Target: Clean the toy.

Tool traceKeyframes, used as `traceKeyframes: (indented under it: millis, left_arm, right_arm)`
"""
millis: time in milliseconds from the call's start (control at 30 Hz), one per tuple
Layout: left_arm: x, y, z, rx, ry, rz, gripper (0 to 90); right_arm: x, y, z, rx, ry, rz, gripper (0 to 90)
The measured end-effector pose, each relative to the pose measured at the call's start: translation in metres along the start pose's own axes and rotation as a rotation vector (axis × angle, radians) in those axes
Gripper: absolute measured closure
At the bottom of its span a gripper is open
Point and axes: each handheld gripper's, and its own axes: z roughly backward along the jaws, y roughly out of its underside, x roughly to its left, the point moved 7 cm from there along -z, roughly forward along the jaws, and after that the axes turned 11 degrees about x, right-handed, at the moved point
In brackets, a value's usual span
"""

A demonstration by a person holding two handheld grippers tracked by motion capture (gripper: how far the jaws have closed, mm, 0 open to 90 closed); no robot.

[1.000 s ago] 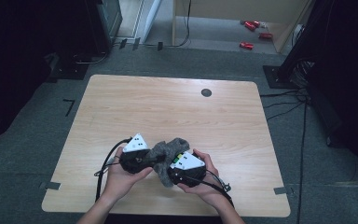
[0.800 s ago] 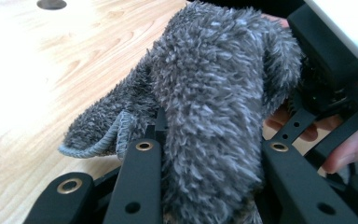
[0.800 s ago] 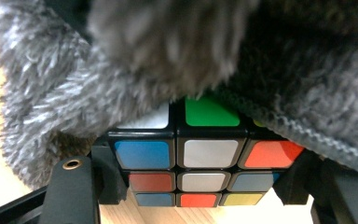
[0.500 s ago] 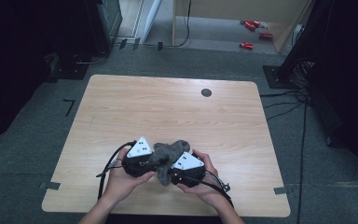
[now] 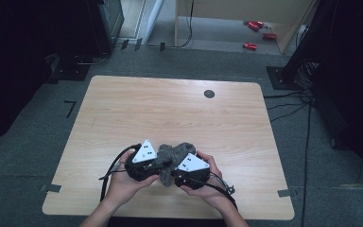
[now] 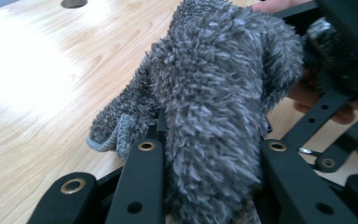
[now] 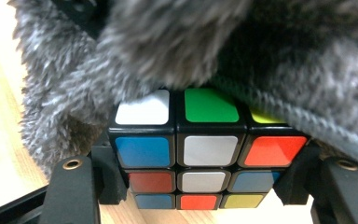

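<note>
While clamped in the left gripper [image 5: 147, 166], soft, limp, fluffy grey cloth [image 6: 214, 93] drapes the rigid, slick multicoloured puzzle cube [image 7: 200, 154] pinched by the right gripper [image 5: 182, 174] near the table's [image 5: 170, 113] front edge; best gripped on flat opposite faces.

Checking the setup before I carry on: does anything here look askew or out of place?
One thing: the puzzle cube clamped in the right gripper is scrambled, its faces mixing colours, and the grey fluffy cloth held by the left gripper drapes over its top. On the table nothing looks spilled or damaged.
</note>
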Motion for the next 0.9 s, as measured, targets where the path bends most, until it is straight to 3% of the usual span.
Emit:
traceKeyframes:
  millis: [100,133,167,267,300,367,500,567,633,667,733,767,900]
  left_arm:
    - [0.012,0.007,-0.004,0.025,-0.028,0.051,73.3]
    - [0.015,0.009,-0.004,0.019,0.002,0.079,73.3]
    - [0.013,0.008,-0.002,0.006,0.024,0.075,73.3]
    - [-0.007,-0.001,0.005,-0.045,0.159,0.010,72.8]
    - [-0.011,-0.003,0.004,-0.036,0.149,-0.006,72.7]
    - [-0.009,-0.003,0.000,-0.012,0.087,-0.010,72.7]
    - [0.013,0.009,-0.006,0.042,-0.015,0.060,72.8]
    - [0.013,0.009,-0.003,0.013,0.037,0.089,72.8]
    - [-0.002,0.001,0.003,-0.041,0.139,0.042,72.2]
    - [-0.007,-0.001,0.004,-0.042,0.159,0.016,71.8]
    - [-0.013,-0.004,0.001,-0.033,0.136,-0.015,71.5]
    - [-0.010,-0.003,0.000,-0.026,0.133,-0.004,71.6]
    - [0.019,0.011,-0.004,0.001,0.087,0.134,72.2]
  right_arm:
    - [0.000,0.001,-0.001,0.010,0.009,0.005,34.8]
    - [0.001,0.002,-0.002,0.018,0.008,0.007,34.8]
    - [0.001,0.002,-0.003,0.015,0.008,0.012,34.8]
    - [0.002,0.000,-0.001,0.001,-0.004,0.003,34.8]
    - [0.000,-0.001,-0.001,-0.006,-0.002,0.010,34.8]
    - [-0.001,-0.002,0.001,-0.009,0.003,0.006,34.8]
    - [0.000,0.004,-0.003,0.027,0.026,0.011,34.8]
    - [0.001,0.003,-0.003,0.025,0.017,0.012,34.8]
    - [0.001,0.000,-0.002,0.009,0.011,0.008,34.7]
    - [0.000,-0.002,0.000,0.001,0.008,0.007,34.8]
    - [0.000,-0.003,0.001,-0.003,0.010,0.009,34.8]
    - [-0.001,-0.002,0.002,0.002,0.019,0.008,34.8]
    - [-0.001,0.003,-0.001,0.019,0.027,0.008,34.8]
